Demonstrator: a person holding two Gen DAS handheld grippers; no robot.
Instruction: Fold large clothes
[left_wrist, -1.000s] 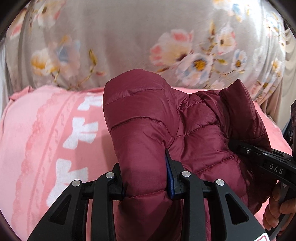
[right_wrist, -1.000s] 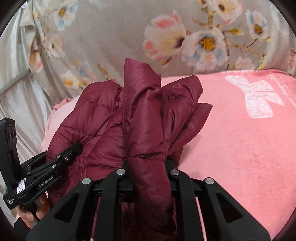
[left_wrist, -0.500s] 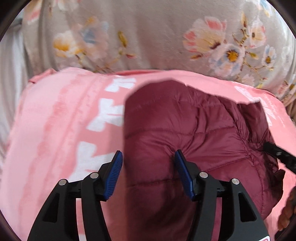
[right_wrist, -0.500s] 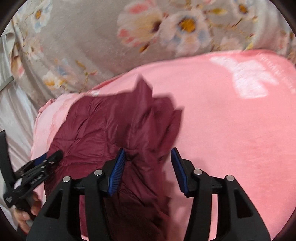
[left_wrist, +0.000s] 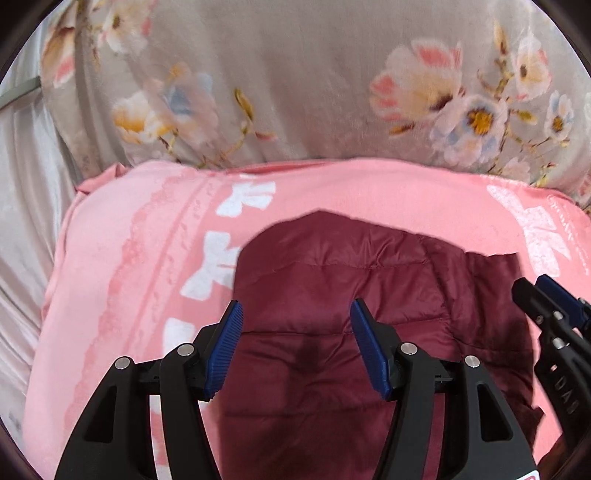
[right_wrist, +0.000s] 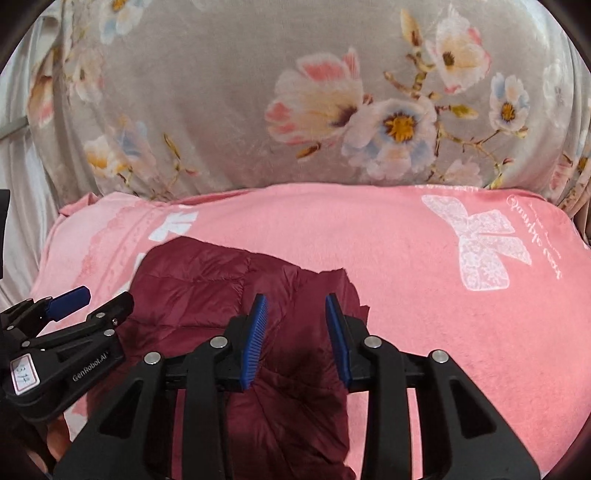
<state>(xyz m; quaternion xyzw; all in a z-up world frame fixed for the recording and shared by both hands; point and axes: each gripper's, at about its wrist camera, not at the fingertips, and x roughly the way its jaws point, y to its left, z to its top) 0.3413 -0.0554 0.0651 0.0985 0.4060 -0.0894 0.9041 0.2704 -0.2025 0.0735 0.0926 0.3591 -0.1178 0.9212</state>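
Observation:
A maroon quilted puffer jacket (left_wrist: 332, 288) lies folded and flat on the pink blanket (left_wrist: 129, 258); it also shows in the right wrist view (right_wrist: 207, 280). My left gripper (left_wrist: 295, 317) is open and empty above the jacket's left part. My right gripper (right_wrist: 297, 306) is open and empty above the jacket's right edge. Each gripper shows at the side of the other's view: the right gripper (left_wrist: 546, 299) and the left gripper (right_wrist: 92, 301). Neither holds any cloth.
The pink blanket (right_wrist: 406, 258) with white bow prints covers the surface. A grey floral fabric (right_wrist: 295, 92) rises behind it. Pale cloth (left_wrist: 26, 206) hangs at the far left. The blanket spreads bare to the right of the jacket.
Both grippers were shut on the raised jacket a second ago. They opened and let it go; the jacket dropped flat onto the blanket and both grippers drew back above it.

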